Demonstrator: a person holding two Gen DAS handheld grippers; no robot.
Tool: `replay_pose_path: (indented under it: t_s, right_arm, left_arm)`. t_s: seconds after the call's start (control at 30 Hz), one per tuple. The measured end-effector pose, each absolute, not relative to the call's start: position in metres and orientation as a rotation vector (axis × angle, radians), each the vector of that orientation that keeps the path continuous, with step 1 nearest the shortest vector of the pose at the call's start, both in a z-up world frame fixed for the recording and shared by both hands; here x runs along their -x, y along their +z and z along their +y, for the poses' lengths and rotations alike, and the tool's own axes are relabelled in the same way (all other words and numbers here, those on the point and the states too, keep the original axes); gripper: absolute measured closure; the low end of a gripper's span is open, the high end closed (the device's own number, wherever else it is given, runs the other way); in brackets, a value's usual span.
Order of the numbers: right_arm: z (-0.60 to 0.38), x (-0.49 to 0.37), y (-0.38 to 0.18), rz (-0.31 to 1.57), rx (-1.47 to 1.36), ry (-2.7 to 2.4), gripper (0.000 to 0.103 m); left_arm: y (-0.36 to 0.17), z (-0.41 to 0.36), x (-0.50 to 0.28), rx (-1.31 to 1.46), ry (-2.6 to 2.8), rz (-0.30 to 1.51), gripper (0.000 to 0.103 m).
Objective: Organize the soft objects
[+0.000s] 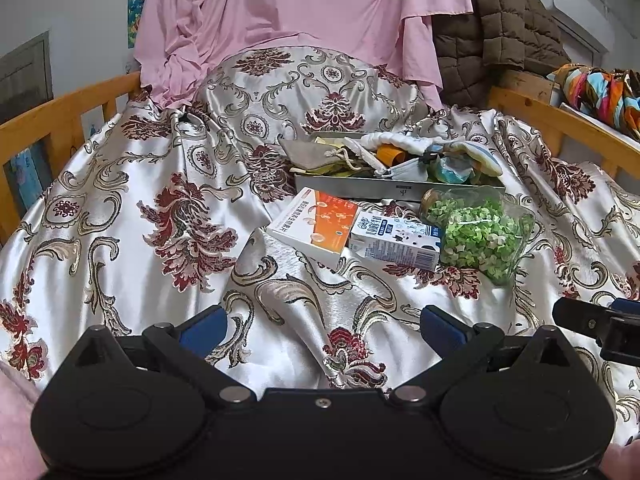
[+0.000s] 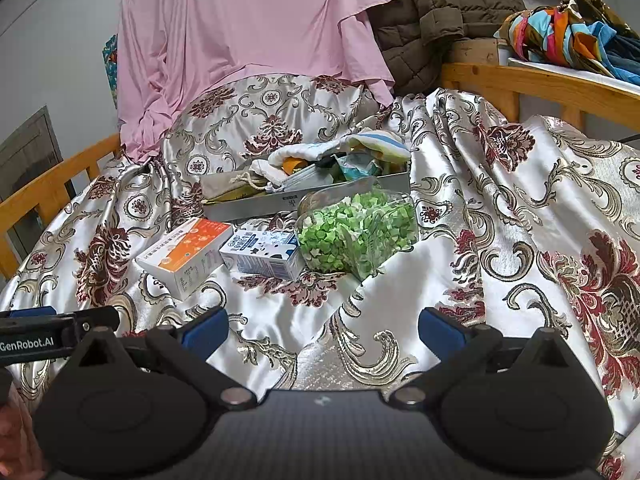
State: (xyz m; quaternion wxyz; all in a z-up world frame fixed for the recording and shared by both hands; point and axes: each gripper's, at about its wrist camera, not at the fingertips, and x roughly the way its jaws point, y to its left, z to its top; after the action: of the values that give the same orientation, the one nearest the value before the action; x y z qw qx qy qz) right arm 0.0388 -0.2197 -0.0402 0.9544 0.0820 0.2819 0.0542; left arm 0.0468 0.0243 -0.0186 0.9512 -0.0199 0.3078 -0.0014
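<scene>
Two hand-held grippers (image 1: 323, 322) (image 2: 323, 322), jaws wide.

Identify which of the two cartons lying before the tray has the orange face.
The white-and-orange carton, leftmost; the small carton beside it is blue and white.

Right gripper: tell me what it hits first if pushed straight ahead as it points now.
Most likely a raised fold of the satin bedspread just ahead of the open right gripper. Beyond that, the clear jar of green pieces lies roughly in line, though depth is uncertain.
</scene>
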Motion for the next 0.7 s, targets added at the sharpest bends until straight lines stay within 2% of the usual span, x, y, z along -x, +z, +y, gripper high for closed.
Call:
replay_pose_path:
  t_s: [0.7]
  right_arm:
    - [-0.2174, -0.0372, -0.0415, 0.576, -0.162, 0.112, 0.000]
  left_arm:
    - [-0.0184, 0.0203, -0.0453, 0.010, -0.002, 0.618, 0.001]
